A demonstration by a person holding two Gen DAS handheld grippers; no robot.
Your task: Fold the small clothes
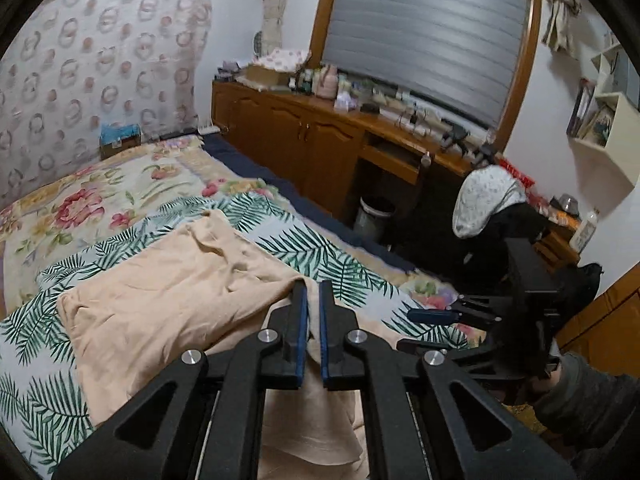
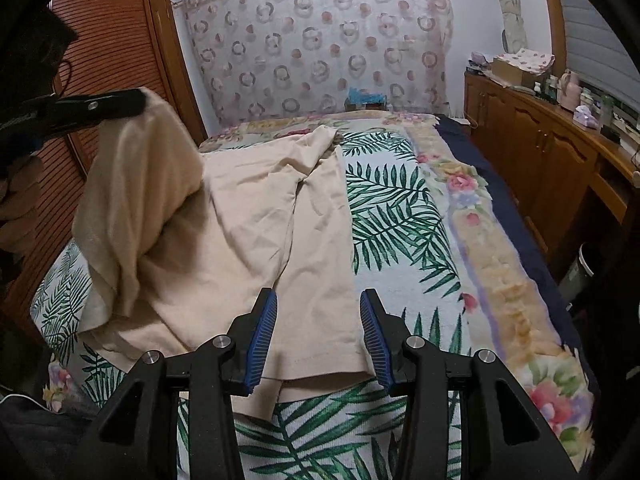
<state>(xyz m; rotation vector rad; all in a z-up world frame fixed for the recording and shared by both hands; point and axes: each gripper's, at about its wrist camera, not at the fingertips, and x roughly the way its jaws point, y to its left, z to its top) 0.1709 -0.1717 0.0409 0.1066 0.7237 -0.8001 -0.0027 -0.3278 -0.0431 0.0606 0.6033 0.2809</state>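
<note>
Fabric is pinched in the left tool (image 1: 313, 292), its blue pads (image 1: 303, 320) drawn close together on a fold of the peach garment (image 1: 160, 304). In the right wrist view that same tool (image 2: 100, 106) sits up at ten o'clock, lifted off the bed, and the cloth hangs down from it in a thick drape (image 2: 136, 208).

Over to the right tool (image 2: 319, 320): fingers spread wide apart, nothing between them, hovering just above the garment's near hem (image 2: 320, 372) at six o'clock. From the left wrist view it shows at three o'clock (image 1: 440, 316), low over the bedding, beside the garment's edge.

The garment itself lies mostly flat on the palm-leaf sheet (image 2: 392, 220), running from the near hem toward twelve o'clock, with a rumpled seam down its middle and one side raised by the left tool.

Out from there, the palm-leaf sheet lies on a floral blanket (image 2: 500, 280) that covers the bed, and a dark blue edge (image 2: 516, 216) runs along the three o'clock side. A wooden cabinet (image 2: 532, 132) stands past that, its top crowded with small bottles and boxes. At twelve o'clock a ring-patterned cloth (image 2: 320, 48) covers the wall behind the bed, and a slatted wooden door (image 2: 104, 40) stands at ten o'clock.
</note>
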